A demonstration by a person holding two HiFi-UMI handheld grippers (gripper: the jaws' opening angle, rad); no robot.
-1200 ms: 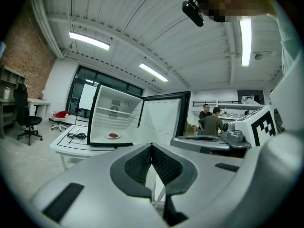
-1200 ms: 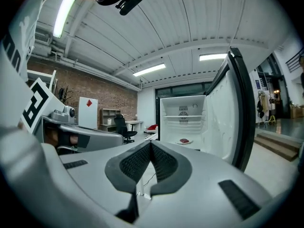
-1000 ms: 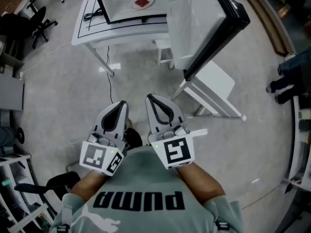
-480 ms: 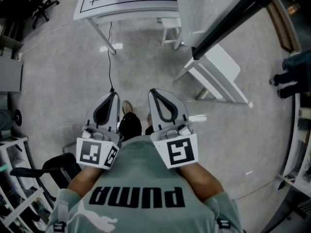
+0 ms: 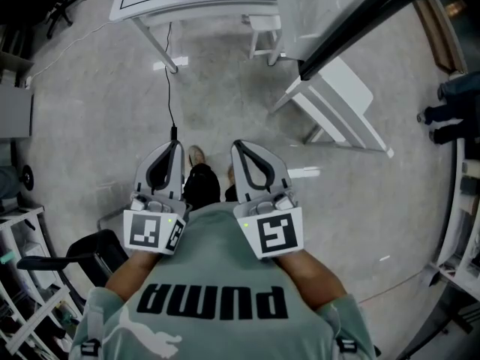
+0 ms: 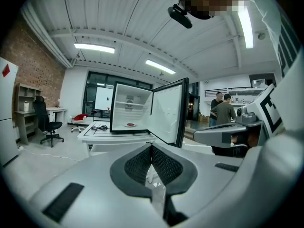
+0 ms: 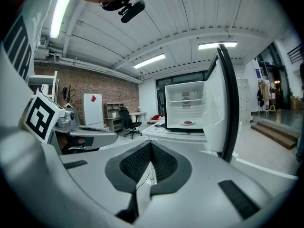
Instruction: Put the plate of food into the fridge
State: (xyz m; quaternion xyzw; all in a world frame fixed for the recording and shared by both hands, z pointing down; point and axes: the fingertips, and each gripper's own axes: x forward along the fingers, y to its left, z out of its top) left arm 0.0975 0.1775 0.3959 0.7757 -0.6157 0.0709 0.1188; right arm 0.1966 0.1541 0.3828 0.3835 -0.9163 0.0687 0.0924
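Head view, left to right: a white table [image 5: 196,10] sits at the upper left edge of the frame, and a black cable [image 5: 170,81] runs down from it over the grey floor [image 5: 90,126]. At lower centre-left the left gripper [image 5: 169,153] is held close to the person's green shirt [image 5: 217,276] and points up-frame. Just right of it, not touching, the right gripper [image 5: 241,150] points the same way. A shoe [image 5: 196,156] shows between the two. In the upper right the open fridge door [image 5: 341,28] crosses the frame diagonally, black edge outward, above a white bench [image 5: 339,107]. Left gripper view: the claw is fully closed, its textured pads [image 6: 137,165] meet at the tips, and nothing sits between them. Beyond the jaws, at frame centre, the fridge [image 6: 128,103] stands on the table with its door swung open to the right. The plate of food [image 6: 130,124] rests on the lowest level inside, well apart from both grippers. A coiled black cord [image 6: 99,127] lies on the table left of the fridge. Two people [image 6: 223,110] stand in the right background. Right gripper view: this claw is also closed with its pads together and holds nothing. The fridge with the plate inside appears right of centre.
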